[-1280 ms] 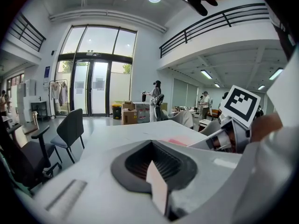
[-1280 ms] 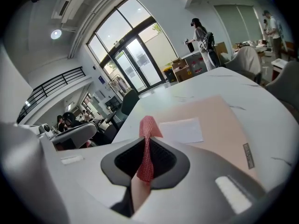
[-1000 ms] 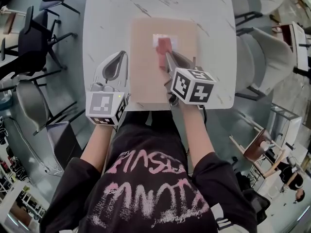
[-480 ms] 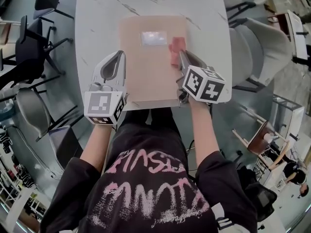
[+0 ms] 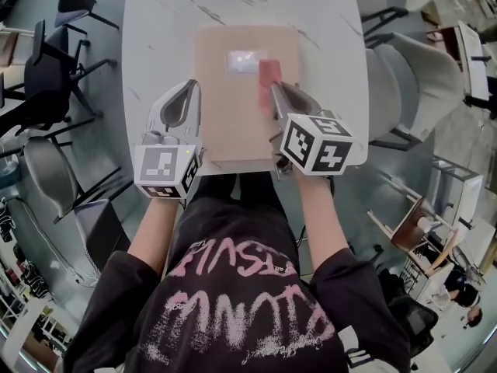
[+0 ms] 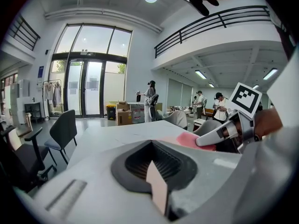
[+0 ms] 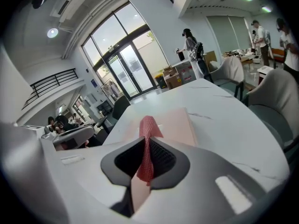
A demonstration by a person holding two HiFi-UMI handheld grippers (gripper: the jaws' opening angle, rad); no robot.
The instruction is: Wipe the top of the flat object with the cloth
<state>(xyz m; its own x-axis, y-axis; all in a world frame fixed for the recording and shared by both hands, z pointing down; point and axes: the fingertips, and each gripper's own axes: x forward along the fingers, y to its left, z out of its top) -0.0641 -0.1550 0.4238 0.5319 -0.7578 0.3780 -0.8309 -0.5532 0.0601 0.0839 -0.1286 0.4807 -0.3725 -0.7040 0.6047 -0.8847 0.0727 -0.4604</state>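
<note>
the jaws of the right gripper (image 7: pixel 142 164) are clenched on a pinkish-red cloth (image 7: pixel 148 127), a fold of it pinched between the pads and the rest sticking out past the tips. in the head view the right gripper (image 5: pixel 273 93) reaches over the flat board (image 5: pixel 229 111), and the cloth (image 5: pixel 269 74) lies on the board's upper right part, just right of a pale shiny patch (image 5: pixel 245 61). the jaws of the left gripper (image 6: pixel 156 183) are pressed together with nothing between them; that left gripper (image 5: pixel 184 98) sits low at the board's left edge, and whether it touches the board cannot be told. the tan board lies flat near the front edge of a white veined tabletop (image 5: pixel 330 29). a grey chair (image 5: pixel 411 84) stands to the right of the tabletop, a black chair (image 5: pixel 46 76) to the left.
</note>
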